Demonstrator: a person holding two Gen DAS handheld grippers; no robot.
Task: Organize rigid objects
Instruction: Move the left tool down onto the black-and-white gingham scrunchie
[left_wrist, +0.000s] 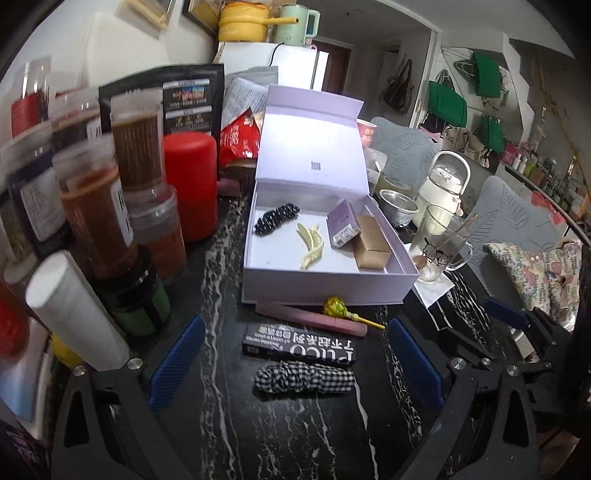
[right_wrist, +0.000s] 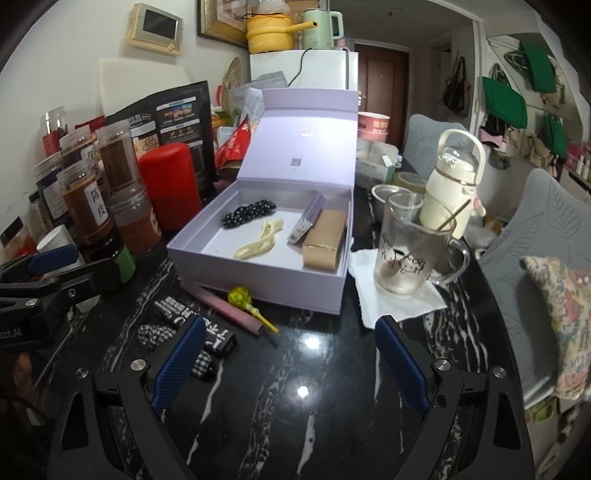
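Note:
An open lilac box (left_wrist: 325, 288) (right_wrist: 258, 284) holds a black beaded clip (left_wrist: 277, 218) (right_wrist: 248, 213), a cream hair claw (left_wrist: 312, 245) (right_wrist: 258, 245), a small purple carton (left_wrist: 344, 224) (right_wrist: 307, 221) and a gold carton (left_wrist: 371, 242) (right_wrist: 325, 243). In front of it lie a pink stick (left_wrist: 310, 319) (right_wrist: 225, 308), a yellow lollipop (left_wrist: 338, 308) (right_wrist: 242, 297), a black PUCO box (left_wrist: 299, 345) (right_wrist: 218, 338) and a checked scrunchie (left_wrist: 304, 378) (right_wrist: 155, 334). My left gripper (left_wrist: 295, 365) is open around the scrunchie and black box. My right gripper (right_wrist: 290, 362) is open and empty over bare table.
Spice jars (left_wrist: 96, 218) (right_wrist: 86, 210), a red canister (left_wrist: 192, 184) (right_wrist: 170, 186) and a white tube (left_wrist: 77, 310) crowd the left. A glass mug (left_wrist: 436, 247) (right_wrist: 410, 251) on a napkin, a white bottle (left_wrist: 443, 188) (right_wrist: 450, 184) and a steel bowl (left_wrist: 399, 206) stand right of the box.

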